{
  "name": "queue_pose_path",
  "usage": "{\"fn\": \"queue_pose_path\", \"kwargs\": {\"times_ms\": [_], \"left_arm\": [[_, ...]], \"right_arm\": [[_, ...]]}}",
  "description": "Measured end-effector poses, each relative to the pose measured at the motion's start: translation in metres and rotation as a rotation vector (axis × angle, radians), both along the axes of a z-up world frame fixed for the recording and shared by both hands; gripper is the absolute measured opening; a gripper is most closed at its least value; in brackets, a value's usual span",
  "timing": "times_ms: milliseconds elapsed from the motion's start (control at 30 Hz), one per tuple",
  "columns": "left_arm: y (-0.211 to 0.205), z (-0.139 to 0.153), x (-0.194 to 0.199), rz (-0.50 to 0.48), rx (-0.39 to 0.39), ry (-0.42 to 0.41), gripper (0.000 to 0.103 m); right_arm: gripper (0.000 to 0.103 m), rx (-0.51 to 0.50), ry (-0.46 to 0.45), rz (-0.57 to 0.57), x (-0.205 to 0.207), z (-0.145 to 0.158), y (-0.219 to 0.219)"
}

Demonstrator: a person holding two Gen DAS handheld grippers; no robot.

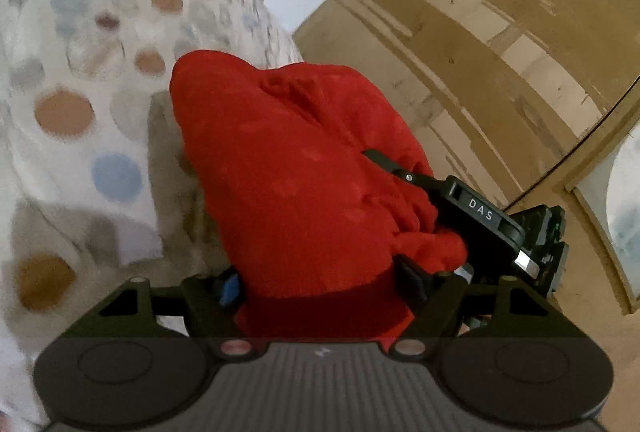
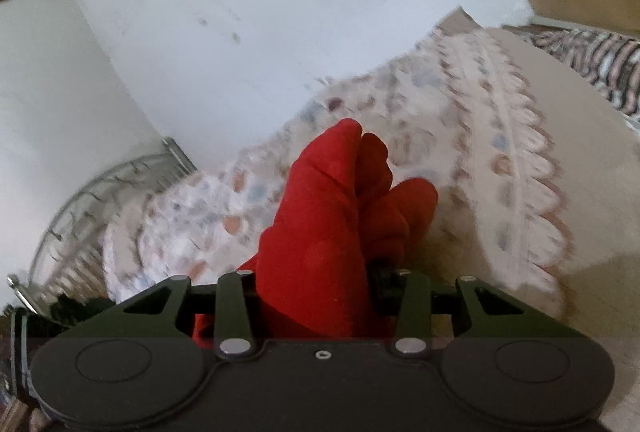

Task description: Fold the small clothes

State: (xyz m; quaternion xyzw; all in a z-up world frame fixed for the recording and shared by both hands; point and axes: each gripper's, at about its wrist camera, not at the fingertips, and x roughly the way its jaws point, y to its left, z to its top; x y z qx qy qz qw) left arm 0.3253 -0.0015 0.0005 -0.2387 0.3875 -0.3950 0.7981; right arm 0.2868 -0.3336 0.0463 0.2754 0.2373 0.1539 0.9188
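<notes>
A red fleece garment [image 1: 288, 159] is bunched up and lifted off the dotted tablecloth [image 1: 64, 111]. In the left wrist view it drapes over my left gripper [image 1: 320, 284], fills the gap between the jaws and hides both fingertips. From the right, a black finger [image 1: 382, 157] of my right gripper bites into the same garment. In the right wrist view a thick fold of the red garment [image 2: 332, 216] stands up between the jaws of my right gripper [image 2: 316, 284], pinched at their base. The fingertips there are hidden too.
The dotted cloth ends in a scalloped lace border [image 2: 528, 167]. A wire basket [image 2: 100, 199] stands at the left against a white wall [image 2: 260, 11]. A striped fabric [image 2: 600, 59] lies at the far right. A brown wooden panel [image 1: 480, 43] rises behind the garment.
</notes>
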Motion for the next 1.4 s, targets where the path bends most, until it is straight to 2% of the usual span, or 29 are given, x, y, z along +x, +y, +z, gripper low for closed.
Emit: {"fn": "queue_pose_path", "kwargs": {"times_ms": [133,233,333,433,567,700,800,867,933,1000,1067,1200,1267,1333,1400], "left_arm": [[0.033,0.019,0.013,0.051,0.078,-0.047,0.078],[0.058,0.025,0.021,0.093,0.169,-0.058,0.078],[0.075,0.016,0.024,0.128,0.282,-0.066,0.078],[0.085,-0.010,0.027,0.135,0.363,-0.041,0.078],[0.102,-0.024,0.027,0.140,0.288,-0.033,0.081],[0.096,-0.028,0.022,0.120,0.313,-0.076,0.085],[0.091,-0.022,0.017,0.157,0.326,-0.093,0.089],[0.087,-0.015,0.013,0.191,0.348,-0.117,0.093],[0.084,-0.007,0.005,0.250,0.399,-0.157,0.103],[0.080,0.000,-0.001,0.293,0.442,-0.181,0.102],[0.077,0.005,-0.006,0.318,0.459,-0.173,0.102],[0.075,0.020,-0.025,0.368,0.468,-0.181,0.102],[0.077,0.030,-0.042,0.404,0.439,-0.206,0.102],[0.079,0.040,-0.056,0.431,0.418,-0.228,0.102],[0.078,0.052,-0.072,0.459,0.413,-0.256,0.102]], "right_arm": [[0.043,0.033,-0.040,0.034,0.034,0.002,0.030],[0.043,0.087,-0.026,0.064,0.063,-0.011,0.058],[0.043,0.145,0.044,0.066,0.086,-0.035,0.083],[0.043,0.100,0.094,0.064,0.099,-0.059,0.107],[0.048,-0.014,0.101,0.059,0.102,-0.076,0.116],[0.052,-0.055,0.114,0.088,0.105,-0.075,0.112],[0.057,-0.067,0.127,0.099,0.103,-0.072,0.109],[0.058,-0.073,0.124,0.096,0.100,-0.066,0.109],[0.061,-0.084,0.122,0.087,0.096,-0.060,0.108],[0.068,-0.099,0.111,0.065,0.089,-0.054,0.106],[0.083,-0.121,0.083,0.048,0.079,-0.046,0.104],[0.089,-0.177,0.040,0.033,0.056,-0.026,0.098],[0.097,-0.207,0.010,0.025,0.041,-0.014,0.095],[0.102,-0.234,-0.027,0.017,0.024,-0.002,0.094],[0.102,-0.267,-0.065,0.016,0.007,0.011,0.094]]}}
